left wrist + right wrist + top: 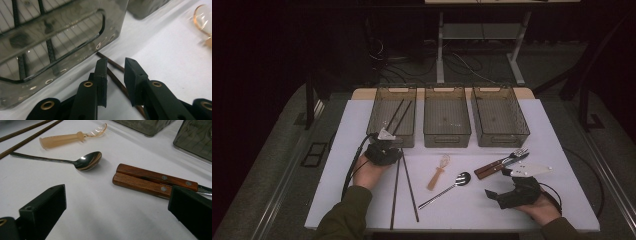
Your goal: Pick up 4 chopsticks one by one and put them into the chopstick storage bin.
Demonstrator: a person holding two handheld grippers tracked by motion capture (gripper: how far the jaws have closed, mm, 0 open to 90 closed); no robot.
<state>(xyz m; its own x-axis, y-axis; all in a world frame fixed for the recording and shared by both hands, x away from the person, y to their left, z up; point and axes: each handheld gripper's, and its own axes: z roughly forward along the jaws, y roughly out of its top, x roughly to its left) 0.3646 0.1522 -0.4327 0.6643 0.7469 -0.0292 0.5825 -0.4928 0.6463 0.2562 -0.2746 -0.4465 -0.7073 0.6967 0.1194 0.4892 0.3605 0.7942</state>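
The left gripper (pixel 388 150) sits close to the front wall of the left bin (pixel 377 107), which stands at the far left of the white worktop (pixel 337 150) with two dark chopsticks (pixel 398 116) lying inside it. On the worktop a second pair of chopsticks (pixel 403 187) runs from just under this gripper toward the near edge. In the left gripper view one brown chopstick (pixel 117 81) passes through the gap between the two black jaws; the jaws stand slightly apart, their pads clear of the stick, so it lies between them unpinched, its tip pointing at the bin's handle slot.

The right gripper (pixel 499 192) rests near the right part of the near edge, its jaws spread wide with nothing between them. In the right gripper view a wooden-handled knife and fork (pixel 152 181) lie side by side just ahead of its right jaw, a metal spoon (pixel 85 161) lies farther off toward the middle of the worktop, and a small whisk with a pale handle (pixel 67 137) lies beyond the spoon. The middle bin (pixel 447 117) and the right bin (pixel 499 115) stand along the far edge.
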